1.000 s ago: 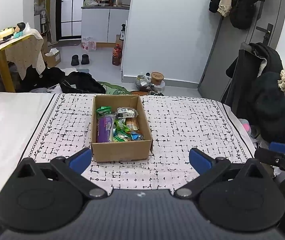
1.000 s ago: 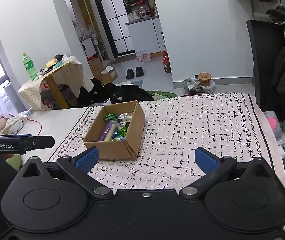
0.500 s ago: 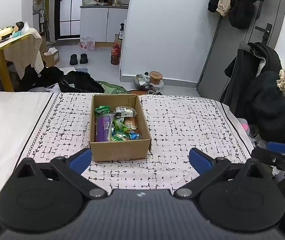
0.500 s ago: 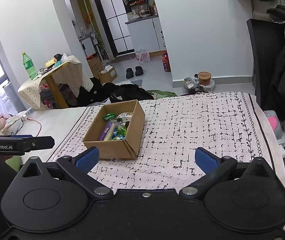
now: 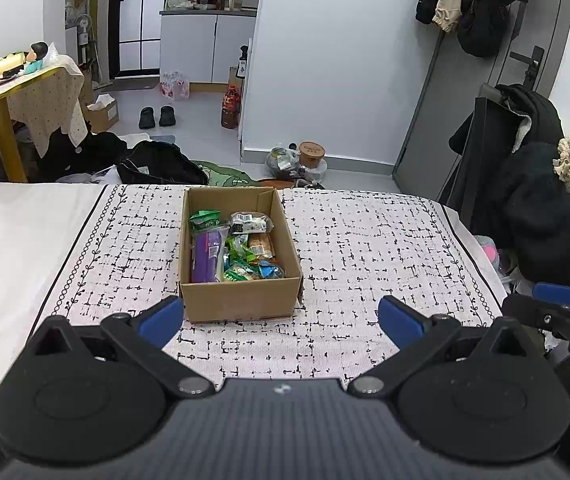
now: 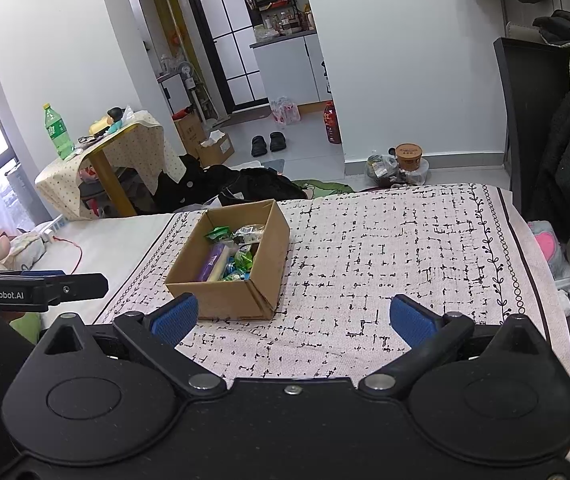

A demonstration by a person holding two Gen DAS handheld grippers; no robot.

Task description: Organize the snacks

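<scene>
The left hand-held gripper (image 5: pixel 281 320) rises and draws back a little, so the cardboard box (image 5: pixel 241 302) of snacks sits slightly higher in its view. The right view barely shifts.

"GenRobot.AI" printed on left gripper (image 6: pixel 37 286) side.

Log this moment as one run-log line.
left gripper: open, empty | right gripper: open, empty | cardboard box: on patterned cloth, holding snacks | cloth outside box: no snacks
</scene>
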